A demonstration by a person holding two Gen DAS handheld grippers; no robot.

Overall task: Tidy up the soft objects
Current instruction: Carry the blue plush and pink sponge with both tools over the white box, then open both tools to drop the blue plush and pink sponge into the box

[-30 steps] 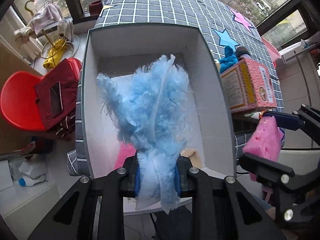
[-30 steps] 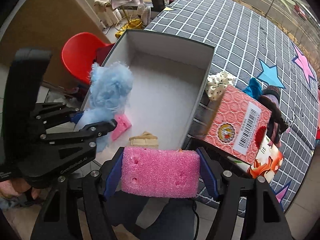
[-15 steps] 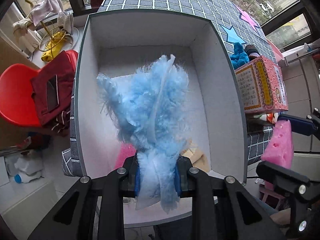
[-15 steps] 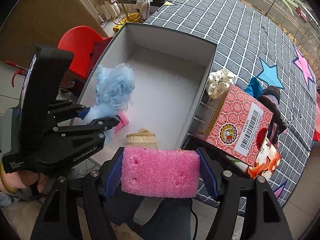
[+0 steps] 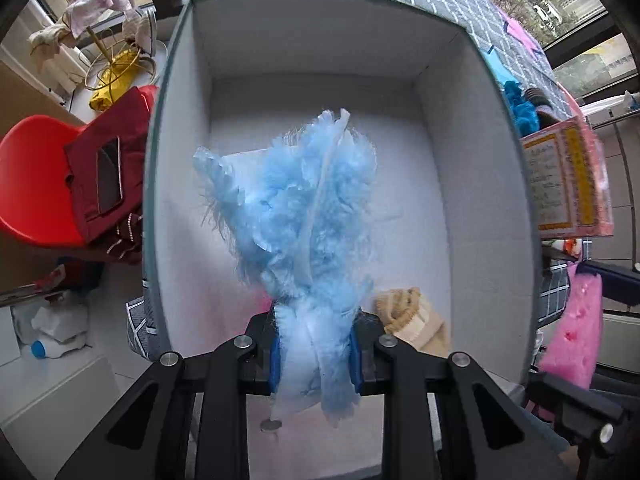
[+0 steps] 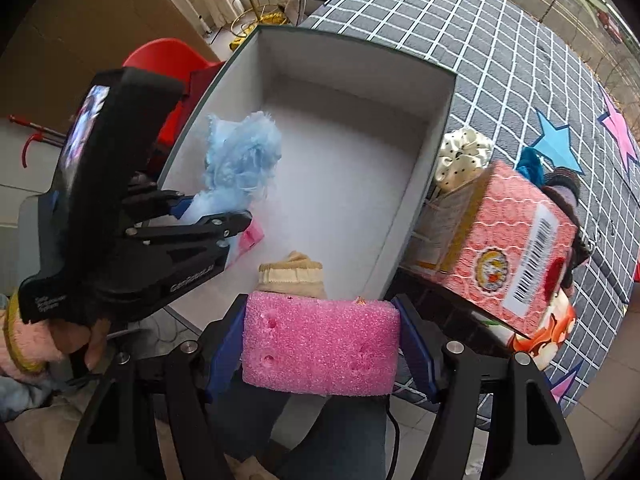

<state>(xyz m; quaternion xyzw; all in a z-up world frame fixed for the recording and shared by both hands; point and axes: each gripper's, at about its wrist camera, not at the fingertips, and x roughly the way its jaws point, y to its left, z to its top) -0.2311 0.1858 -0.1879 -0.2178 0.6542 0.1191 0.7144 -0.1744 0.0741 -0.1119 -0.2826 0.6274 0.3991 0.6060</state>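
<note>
While my left wrist camera looks straight down into the white box, only my right wrist camera shows the checked tablecloth, the cream dotted scrunchie and the whole pink carton just beside the box's right wall. I have the left gripper clamped on the blue fluffy duster, which stands up between the fingers above the box floor; from the right camera I see that gripper reaching in over the box's near left corner, held from below by my hand. My right gripper is closed on the pink sponge, hanging just short of the box's near rim; the left camera catches only the sponge's edge at the far right. A beige sock lies in the near part of the box, partly hidden by the sponge in the right view. Something pink on the floor is mostly covered by the duster and fingers, so I cannot tell what it is.
</note>
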